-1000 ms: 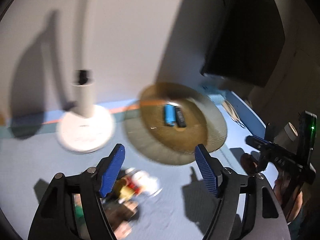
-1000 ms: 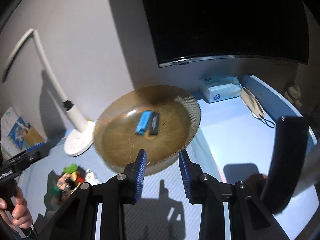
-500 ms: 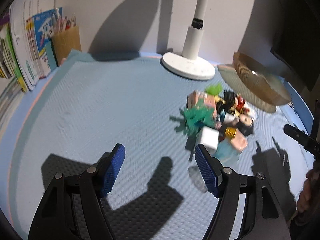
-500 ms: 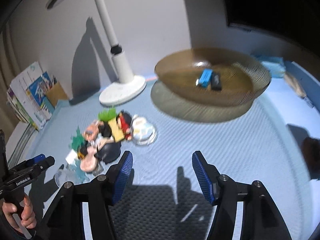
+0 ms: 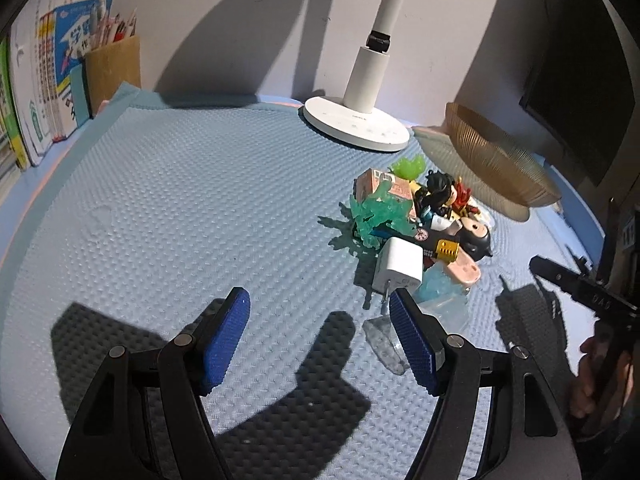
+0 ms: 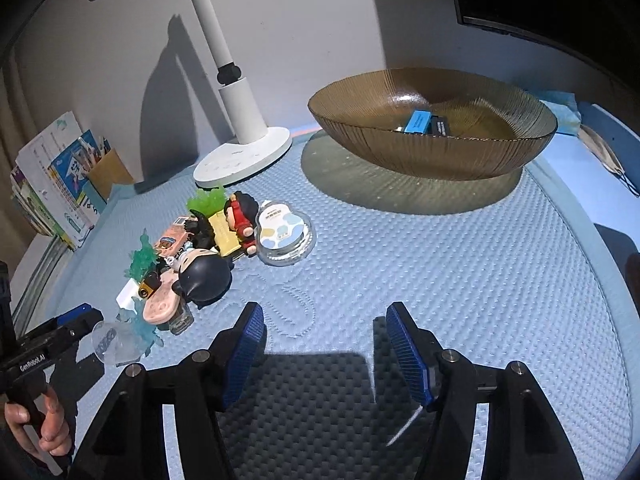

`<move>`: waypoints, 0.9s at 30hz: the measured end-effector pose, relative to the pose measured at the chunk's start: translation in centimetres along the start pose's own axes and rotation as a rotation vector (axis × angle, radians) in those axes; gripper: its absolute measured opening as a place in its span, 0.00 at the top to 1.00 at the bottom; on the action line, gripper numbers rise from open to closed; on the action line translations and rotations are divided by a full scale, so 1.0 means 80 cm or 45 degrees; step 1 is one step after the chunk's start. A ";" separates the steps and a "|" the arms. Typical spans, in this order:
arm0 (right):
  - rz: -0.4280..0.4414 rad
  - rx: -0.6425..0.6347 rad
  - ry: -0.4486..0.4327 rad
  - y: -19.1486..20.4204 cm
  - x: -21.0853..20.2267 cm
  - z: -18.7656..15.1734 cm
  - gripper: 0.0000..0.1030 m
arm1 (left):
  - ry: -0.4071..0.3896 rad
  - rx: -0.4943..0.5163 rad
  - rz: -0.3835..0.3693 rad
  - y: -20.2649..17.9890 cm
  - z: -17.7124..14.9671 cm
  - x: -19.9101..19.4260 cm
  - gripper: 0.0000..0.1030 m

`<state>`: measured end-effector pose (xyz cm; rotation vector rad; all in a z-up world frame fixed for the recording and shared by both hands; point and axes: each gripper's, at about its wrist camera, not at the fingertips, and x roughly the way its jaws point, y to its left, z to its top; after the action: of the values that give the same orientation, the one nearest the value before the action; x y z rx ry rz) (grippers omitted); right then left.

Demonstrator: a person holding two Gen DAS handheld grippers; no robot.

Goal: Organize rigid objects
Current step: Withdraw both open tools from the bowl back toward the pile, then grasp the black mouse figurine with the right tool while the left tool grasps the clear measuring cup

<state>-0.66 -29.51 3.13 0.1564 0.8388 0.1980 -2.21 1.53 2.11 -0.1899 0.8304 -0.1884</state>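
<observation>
Left claw (image 5: 320, 336) stands open and empty over the blue tabletop (image 5: 168, 208), with the toy pile (image 5: 420, 224) just beside its right finger. Right claw (image 6: 324, 344), also empty and parted, faces the brown bowl (image 6: 432, 152) holding a blue block (image 6: 418, 121); toys lie left.

Toy pile (image 6: 192, 256): I'm seeing it lying on the mat (image 6: 460, 280), in front of the lamp base (image 6: 244, 156).
Bowl (image 6: 432, 152): sitting right of the lamp, holding two small blocks (image 6: 428, 122).
Books (image 5: 36, 80): standing at the mat's far left.
Charger (image 5: 400, 266): lying at the pile's near edge.
</observation>
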 end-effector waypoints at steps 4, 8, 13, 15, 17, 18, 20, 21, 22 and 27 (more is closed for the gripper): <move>0.017 0.000 0.043 0.003 0.004 0.001 0.39 | 0.043 0.013 -0.088 -0.004 0.002 0.000 0.31; 0.252 0.076 0.165 0.015 0.011 0.016 0.39 | 0.136 0.071 -0.305 -0.020 0.006 0.003 0.31; 0.339 0.021 0.274 0.054 0.043 0.043 0.39 | 0.234 0.236 -0.353 -0.058 0.007 0.026 0.31; 0.311 -0.008 0.286 0.064 0.055 0.046 0.39 | 0.270 0.256 -0.354 -0.066 0.003 0.035 0.31; 0.316 0.000 0.298 0.066 0.071 0.049 0.40 | 0.256 0.272 -0.346 -0.070 0.002 0.032 0.31; 0.336 0.019 0.308 0.064 0.077 0.049 0.40 | 0.255 0.267 -0.353 -0.069 0.002 0.031 0.31; 0.368 0.060 0.328 0.060 0.090 0.049 0.39 | 0.247 0.230 -0.362 -0.061 0.001 0.026 0.31; 0.376 0.066 0.327 0.059 0.091 0.048 0.39 | 0.240 0.200 -0.365 -0.053 0.001 0.020 0.31; 0.387 0.062 0.317 0.060 0.093 0.049 0.40 | 0.233 0.183 -0.367 -0.048 0.000 0.015 0.31; 0.437 0.048 0.290 0.068 0.093 0.048 0.60 | 0.189 0.109 -0.432 -0.034 -0.008 -0.015 0.31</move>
<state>6.45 -22.75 1.49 0.3179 1.0401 0.5300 -3.74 -0.88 3.17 -0.2375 0.9320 -0.5611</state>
